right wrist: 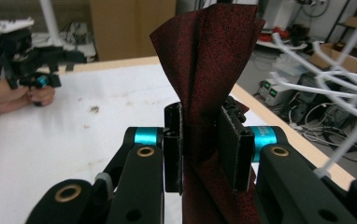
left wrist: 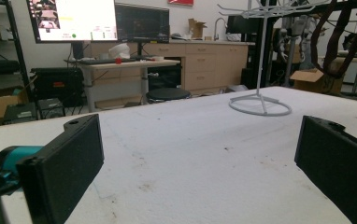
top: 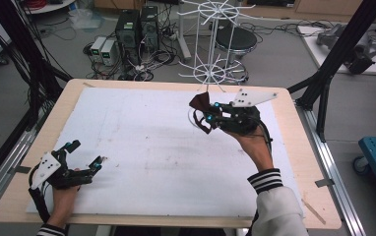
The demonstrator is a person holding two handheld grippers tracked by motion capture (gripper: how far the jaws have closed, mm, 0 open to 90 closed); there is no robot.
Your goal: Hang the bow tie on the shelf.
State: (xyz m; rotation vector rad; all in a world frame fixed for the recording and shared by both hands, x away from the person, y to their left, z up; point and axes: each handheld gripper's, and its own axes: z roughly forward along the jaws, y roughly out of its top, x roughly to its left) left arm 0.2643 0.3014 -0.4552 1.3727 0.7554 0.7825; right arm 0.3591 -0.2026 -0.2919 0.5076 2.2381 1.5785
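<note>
At the table's left, the left gripper (top: 85, 156) rests low on the white foam-covered tabletop (top: 141, 147), its 2 jaws spread wide with nothing between them. To the right, the right gripper (top: 209, 112) is lifted above the far side of the board, its jaws clamped on a dark red, finely speckled strip of fabric (right wrist: 214, 60). The right gripper view shows the cloth folded lengthwise, fanning out above the black pads; the high view shows it drooping in a loop below. Behind stands a white wire display rack (top: 210, 44) with thin radiating arms.
</note>
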